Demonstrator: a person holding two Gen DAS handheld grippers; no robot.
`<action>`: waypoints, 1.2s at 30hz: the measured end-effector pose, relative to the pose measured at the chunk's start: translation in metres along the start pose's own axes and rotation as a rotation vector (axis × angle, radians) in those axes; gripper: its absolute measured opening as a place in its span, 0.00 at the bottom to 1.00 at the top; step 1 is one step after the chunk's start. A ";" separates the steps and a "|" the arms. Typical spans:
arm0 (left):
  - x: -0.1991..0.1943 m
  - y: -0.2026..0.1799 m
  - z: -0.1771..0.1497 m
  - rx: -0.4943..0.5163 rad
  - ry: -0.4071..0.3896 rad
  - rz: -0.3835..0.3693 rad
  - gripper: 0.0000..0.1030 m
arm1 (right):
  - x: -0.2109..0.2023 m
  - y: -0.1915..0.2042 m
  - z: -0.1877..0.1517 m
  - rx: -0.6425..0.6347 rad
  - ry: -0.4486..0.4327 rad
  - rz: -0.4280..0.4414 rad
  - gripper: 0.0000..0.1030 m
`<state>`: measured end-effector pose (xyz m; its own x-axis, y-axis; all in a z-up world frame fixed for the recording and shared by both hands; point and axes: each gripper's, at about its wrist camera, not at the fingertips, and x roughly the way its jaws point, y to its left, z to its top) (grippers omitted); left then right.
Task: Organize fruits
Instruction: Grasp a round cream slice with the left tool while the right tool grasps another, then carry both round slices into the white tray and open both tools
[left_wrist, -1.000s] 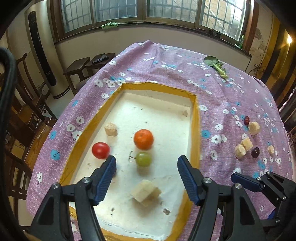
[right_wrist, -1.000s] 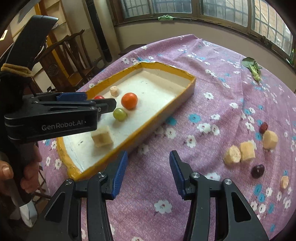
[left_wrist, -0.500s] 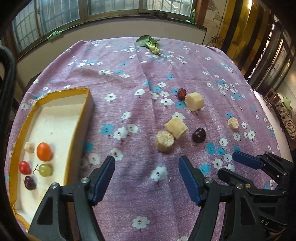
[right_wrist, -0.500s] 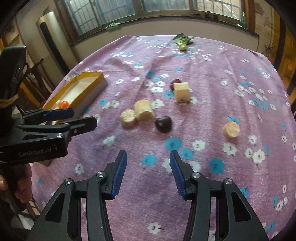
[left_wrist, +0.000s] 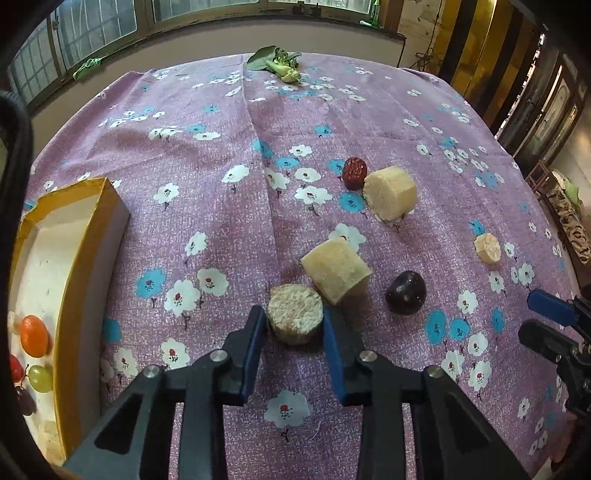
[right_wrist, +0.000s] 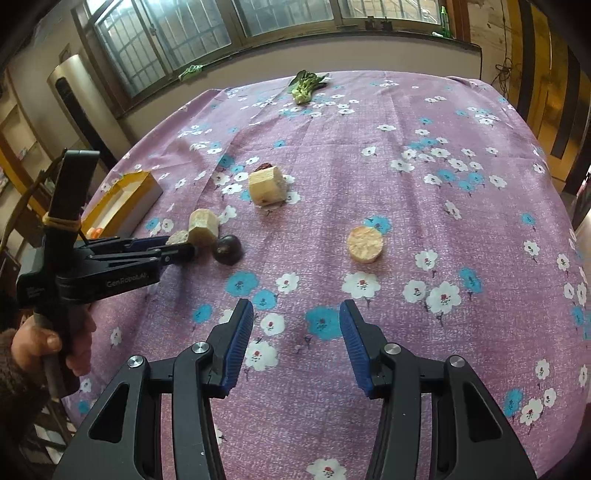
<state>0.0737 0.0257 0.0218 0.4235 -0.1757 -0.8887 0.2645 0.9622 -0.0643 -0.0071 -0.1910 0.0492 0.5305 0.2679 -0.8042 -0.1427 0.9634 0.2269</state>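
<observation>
On the purple flowered tablecloth (left_wrist: 229, 229), the left gripper (left_wrist: 294, 325) has its jaws closing around a pale round fruit chunk (left_wrist: 294, 313); the blue pads are at both sides of the chunk and seem to touch it, so I judge the grip is just made. The right gripper (right_wrist: 296, 323) hovers with its jaws apart and nothing between them, over bare cloth, near a small round slice (right_wrist: 365, 244).

Other pieces lie loose: a bigger pale chunk (left_wrist: 335, 270) touches the gripped one, a dark plum-like fruit (left_wrist: 405, 292) is just beside, and farther away are a red date (left_wrist: 354, 172) and another pale cylinder (left_wrist: 390, 192). The yellow-edged tray (left_wrist: 79, 280) at the left already holds an orange fruit (left_wrist: 34, 335) and a green grape (left_wrist: 40, 378) (a red one shows only at the edge).

What could go wrong: the pads hold the chunk near its lower front part, so it may twist out when lifted; the neighbour chunk is touching it and may be pushed or rolled; the soft flesh may also crumble if squeezed too much.

Compared with half a second before, the left gripper was wide open and above the cloth, short of the pieces; now it has come down and narrowed on the chunk; the right gripper has shifted toward the slice with its opening almost unchanged.
</observation>
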 end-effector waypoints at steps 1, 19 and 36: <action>-0.002 0.000 -0.001 0.000 -0.002 -0.001 0.31 | 0.000 -0.006 0.002 0.005 -0.007 -0.008 0.47; -0.022 0.005 -0.021 -0.087 -0.007 -0.048 0.31 | 0.053 -0.023 0.035 -0.122 0.016 -0.103 0.26; -0.043 0.004 -0.046 -0.060 -0.021 -0.107 0.31 | -0.007 0.022 -0.002 -0.140 -0.024 -0.079 0.26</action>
<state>0.0163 0.0466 0.0387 0.4134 -0.2820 -0.8658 0.2572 0.9483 -0.1860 -0.0155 -0.1714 0.0591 0.5645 0.1925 -0.8027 -0.2135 0.9734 0.0833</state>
